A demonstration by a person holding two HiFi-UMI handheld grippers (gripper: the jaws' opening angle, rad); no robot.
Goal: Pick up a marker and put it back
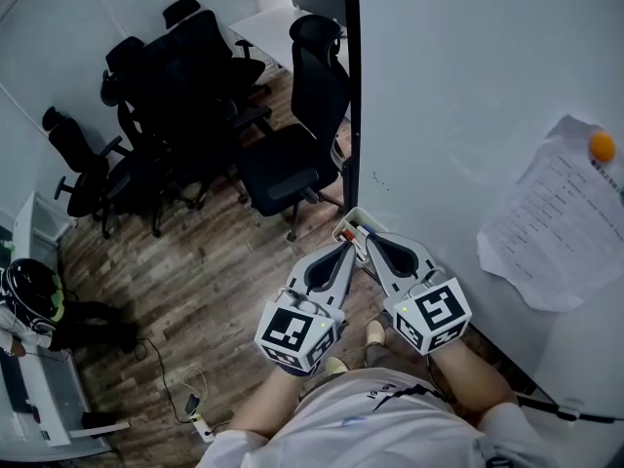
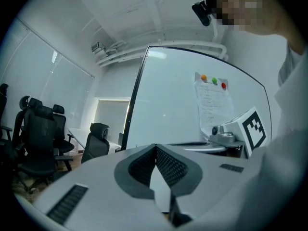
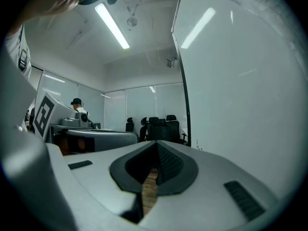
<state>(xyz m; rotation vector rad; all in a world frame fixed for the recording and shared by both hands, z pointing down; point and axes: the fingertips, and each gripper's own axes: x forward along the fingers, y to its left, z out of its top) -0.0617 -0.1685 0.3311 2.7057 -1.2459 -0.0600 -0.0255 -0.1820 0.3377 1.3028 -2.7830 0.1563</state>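
While the left tongs and right tongs are both closed tip to tip on nothing, what looks like a marker lies just beyond them in the tray under the whiteboard, about equally near both, its long axis unclear

Chairs: black, clustered on the wood floor, left of the whiteboard.
Paper: on whiteboard, under orange magnet.

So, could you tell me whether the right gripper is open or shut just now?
Shut and empty: the right gripper has its fingers meeting at the tips, with only wooden floor showing behind.
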